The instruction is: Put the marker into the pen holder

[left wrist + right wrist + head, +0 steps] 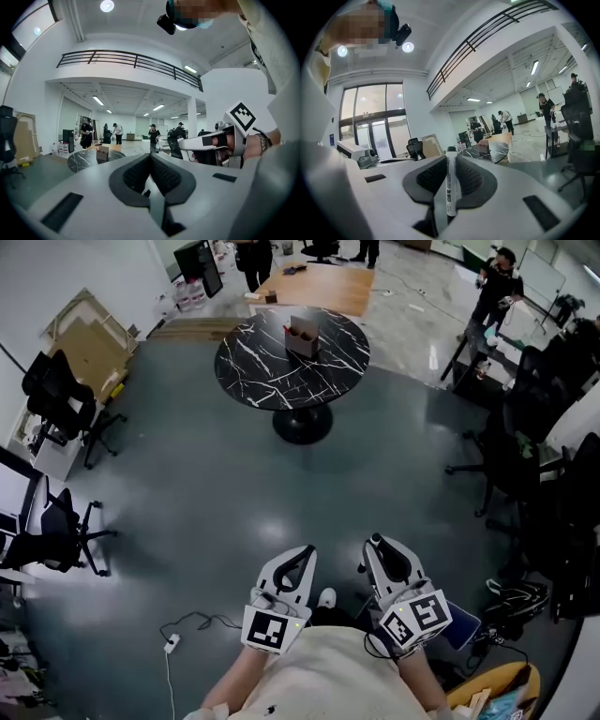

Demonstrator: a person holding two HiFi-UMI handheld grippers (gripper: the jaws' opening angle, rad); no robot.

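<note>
My right gripper (451, 159) is shut on a white marker (451, 187) with a black cap, which stands upright between the pads. In the head view the right gripper (378, 545) is held low, close to the person's body. Beside it, my left gripper (303, 554) is shut with nothing in it; its pads (140, 173) meet along the middle. The pen holder (302, 336), a small brown cardboard box, stands on a round black marble table (272, 371) several steps ahead. It also shows far off as the pen holder (483, 143) and the pen holder (102, 152).
Grey floor lies between me and the table. Black office chairs (58, 399) stand at the left, more chairs (525, 456) at the right. A white cable with a plug (172, 643) lies on the floor near my feet. A wooden table (323, 285) and people stand beyond.
</note>
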